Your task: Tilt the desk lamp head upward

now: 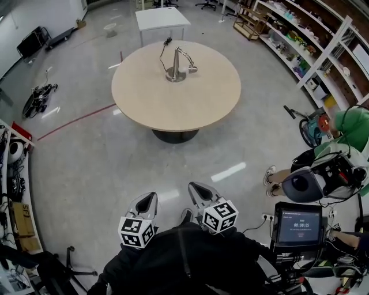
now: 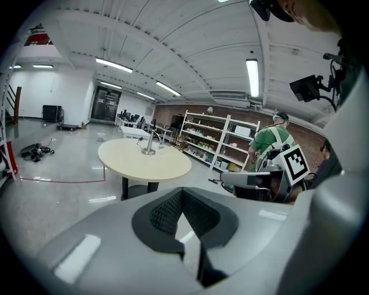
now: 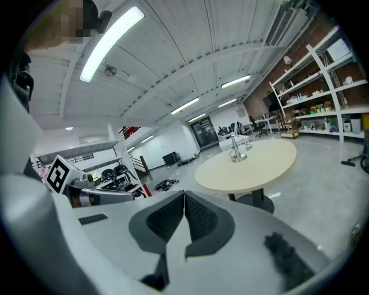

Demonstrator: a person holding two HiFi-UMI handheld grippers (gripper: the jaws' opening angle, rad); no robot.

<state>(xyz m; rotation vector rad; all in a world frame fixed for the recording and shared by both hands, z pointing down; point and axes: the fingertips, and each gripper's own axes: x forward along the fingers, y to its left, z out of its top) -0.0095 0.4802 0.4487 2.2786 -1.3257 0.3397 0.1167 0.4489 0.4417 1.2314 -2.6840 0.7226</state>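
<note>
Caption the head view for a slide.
Left gripper and right gripper, shut and empty, face a distant desk lamp on a round table.

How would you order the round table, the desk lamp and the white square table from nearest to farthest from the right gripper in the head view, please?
Measured from the right gripper:
1. Round table: straight ahead, its near edge closest.
2. Desk lamp: standing on the far half of that table.
3. White square table: beyond the round table, at the top of the view.
</note>
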